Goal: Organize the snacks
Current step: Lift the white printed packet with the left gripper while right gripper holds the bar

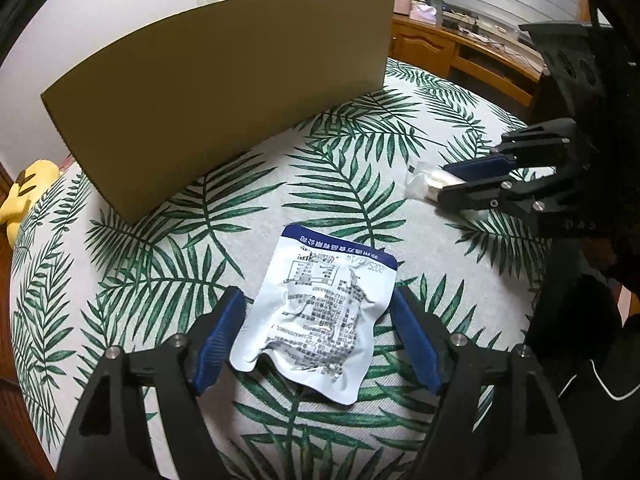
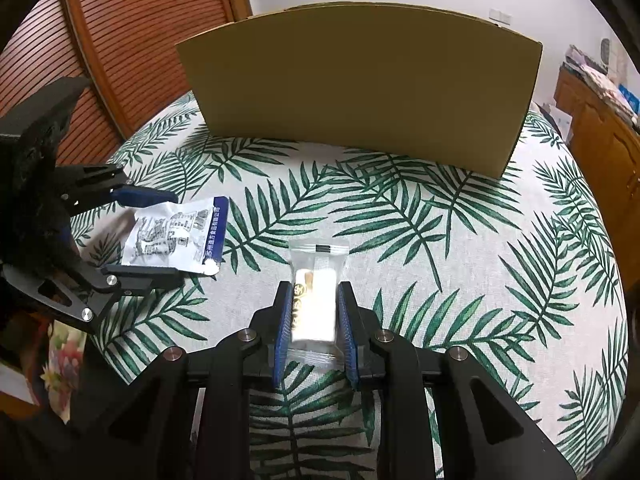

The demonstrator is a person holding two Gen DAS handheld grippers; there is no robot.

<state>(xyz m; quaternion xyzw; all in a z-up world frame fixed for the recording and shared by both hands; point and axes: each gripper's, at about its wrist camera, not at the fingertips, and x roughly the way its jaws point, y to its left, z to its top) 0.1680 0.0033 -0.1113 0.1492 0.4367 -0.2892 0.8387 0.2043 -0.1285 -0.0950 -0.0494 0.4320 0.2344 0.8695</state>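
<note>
A white and blue snack packet (image 1: pixel 320 312) lies flat on the leaf-print cloth, printed side up. My left gripper (image 1: pixel 316 304) is open, its fingers on either side of the packet and not touching it; it also shows in the right wrist view (image 2: pixel 176 236) with the packet (image 2: pixel 176 236). My right gripper (image 2: pixel 314 292) is shut on a clear-wrapped white snack bar (image 2: pixel 316 300), low over the cloth. In the left wrist view the right gripper (image 1: pixel 444 180) holds the bar (image 1: pixel 436 182) at the right. A brown cardboard box (image 2: pixel 360 88) stands behind both.
The leaf-print cloth (image 2: pixel 480 260) covers the table. A yellow plush toy (image 1: pixel 28 192) sits at the far left edge. A wooden desk with clutter (image 1: pixel 460 40) is behind at the right, a wooden slatted door (image 2: pixel 132 40) at the left.
</note>
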